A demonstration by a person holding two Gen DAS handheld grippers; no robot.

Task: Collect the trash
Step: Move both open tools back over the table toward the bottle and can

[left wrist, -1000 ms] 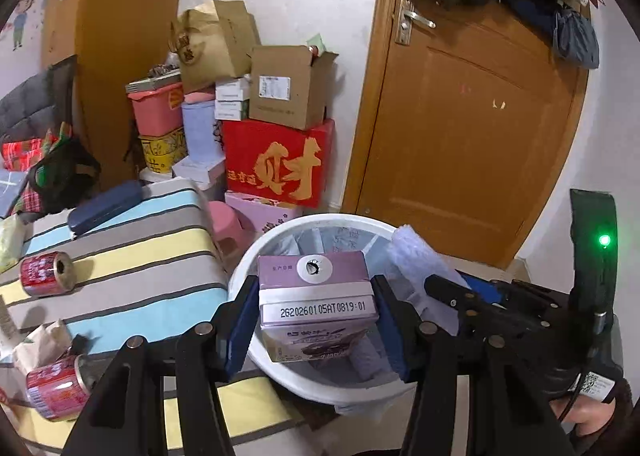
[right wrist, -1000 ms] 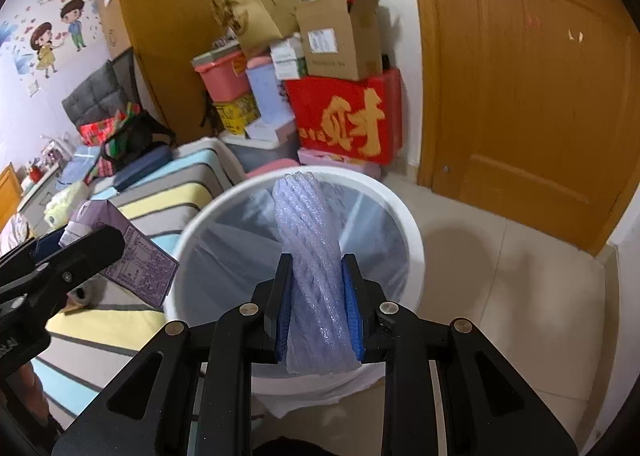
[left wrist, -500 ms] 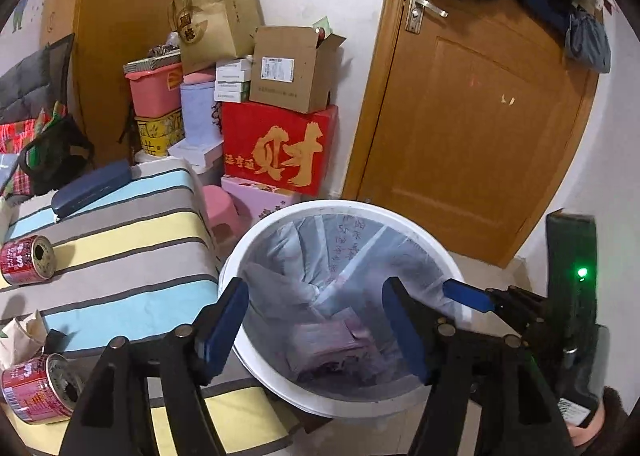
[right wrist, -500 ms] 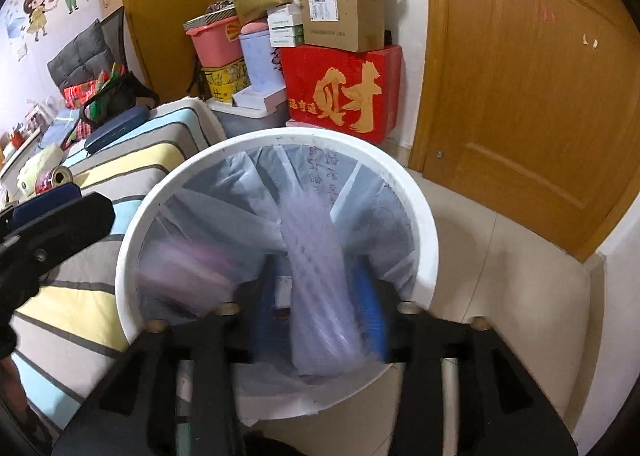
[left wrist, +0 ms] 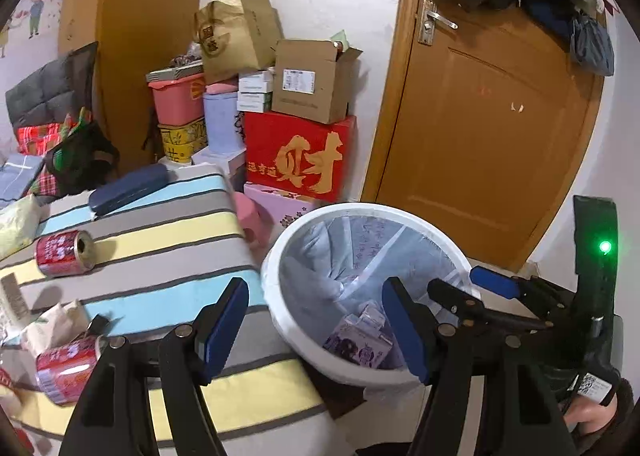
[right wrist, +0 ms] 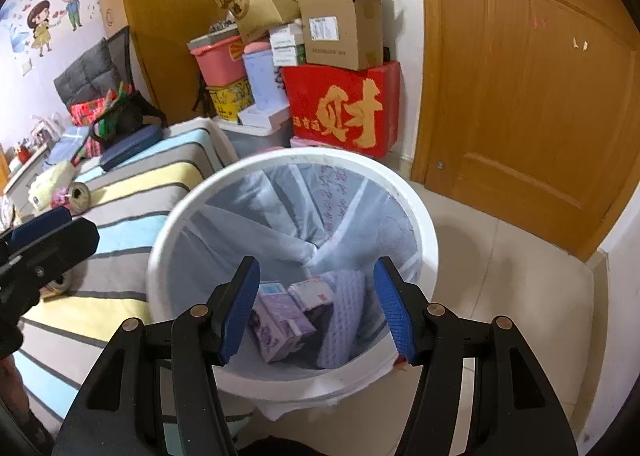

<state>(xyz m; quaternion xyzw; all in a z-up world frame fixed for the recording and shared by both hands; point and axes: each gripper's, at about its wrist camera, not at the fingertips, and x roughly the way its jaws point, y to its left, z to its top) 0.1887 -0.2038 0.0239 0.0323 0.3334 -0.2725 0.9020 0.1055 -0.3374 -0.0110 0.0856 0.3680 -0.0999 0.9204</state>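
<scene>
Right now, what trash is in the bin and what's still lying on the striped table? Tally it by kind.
Purple cartons in the white bin: 2
Foam net sleeve in the bin: 1
Red cans on the striped table: 2
Crumpled paper on the table: 1
Total: 6

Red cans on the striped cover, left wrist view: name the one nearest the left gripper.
The red can at the lower left, beside the crumpled paper, close to the left gripper. The other can lies farther up the striped cover.
</scene>
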